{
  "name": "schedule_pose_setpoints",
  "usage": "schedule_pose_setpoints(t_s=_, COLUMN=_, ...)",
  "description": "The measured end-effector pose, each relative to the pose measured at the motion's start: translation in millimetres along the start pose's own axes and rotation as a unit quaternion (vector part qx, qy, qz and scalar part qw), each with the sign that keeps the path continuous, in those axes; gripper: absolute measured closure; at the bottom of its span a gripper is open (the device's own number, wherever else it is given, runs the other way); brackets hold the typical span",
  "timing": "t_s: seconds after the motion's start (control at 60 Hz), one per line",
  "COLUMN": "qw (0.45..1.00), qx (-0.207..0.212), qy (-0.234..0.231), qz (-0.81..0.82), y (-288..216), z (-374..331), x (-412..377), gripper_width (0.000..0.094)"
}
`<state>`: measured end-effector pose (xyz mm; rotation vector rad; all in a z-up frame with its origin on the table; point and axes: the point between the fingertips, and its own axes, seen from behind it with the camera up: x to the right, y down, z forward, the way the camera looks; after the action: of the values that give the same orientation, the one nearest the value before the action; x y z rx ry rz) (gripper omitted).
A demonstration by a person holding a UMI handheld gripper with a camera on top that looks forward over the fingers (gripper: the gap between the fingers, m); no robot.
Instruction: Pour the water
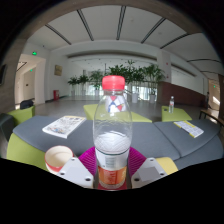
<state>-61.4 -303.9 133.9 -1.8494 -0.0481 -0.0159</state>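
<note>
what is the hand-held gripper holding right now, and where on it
The hand-held gripper holds the water bottle upright, its fingers pressing the lower body at the label, well below the red cap.

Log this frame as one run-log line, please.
stage: bottle grasped | gripper: shut on water bottle, upright, red cap on | paper cup: beside fingers, on table | pour: not begun

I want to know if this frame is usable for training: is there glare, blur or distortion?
Gripper view: strong fisheye bending of the ceiling lines and table; bright daylight from the far windows, not washing out the bottle between the gripper fingers; bottle and cup reasonably sharp.
</note>
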Motion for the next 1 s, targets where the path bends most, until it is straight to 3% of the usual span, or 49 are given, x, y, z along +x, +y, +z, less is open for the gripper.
schedule_pose_setpoints(t_s=0.083, qw=1.000, qx=-0.016, qy=-0.001, qz=-0.009, y=22, z=5, x=0, gripper_width=0.0556)
schedule_pose_setpoints(t_s=0.117, qw=1.000, qx=0.009, qy=-0.001, qz=-0.013, y=19, z=3, x=0, gripper_width=0.0562)
schedule_pose_setpoints(t_s=0.233, qw=1.000, qx=0.013, qy=0.006, qz=-0.002, y=21, z=4, x=4, gripper_width=0.0546)
schedule_pose_setpoints(t_s=0.4, qw=1.000, qx=-0.015, qy=0.016, qz=0.009, y=22, z=-1, x=8, gripper_width=0.0344)
schedule_pose_setpoints(t_s=0.483, qw=0.999, qx=-0.026, qy=0.026, qz=0.016, y=21, z=-14, x=14, gripper_width=0.0069)
schedule_pose_setpoints(t_s=0.533, qw=0.999, qx=-0.035, qy=0.027, qz=0.021, y=21, z=-25, x=12, gripper_width=0.0102)
schedule_pose_setpoints(t_s=0.6, qw=0.998, qx=-0.043, qy=0.032, qz=0.024, y=21, z=-46, x=11, gripper_width=0.0068)
schedule_pose_setpoints(t_s=1.0, qw=0.997, qx=-0.064, qy=0.045, qz=0.023, y=26, z=-236, x=-29, gripper_width=0.0077)
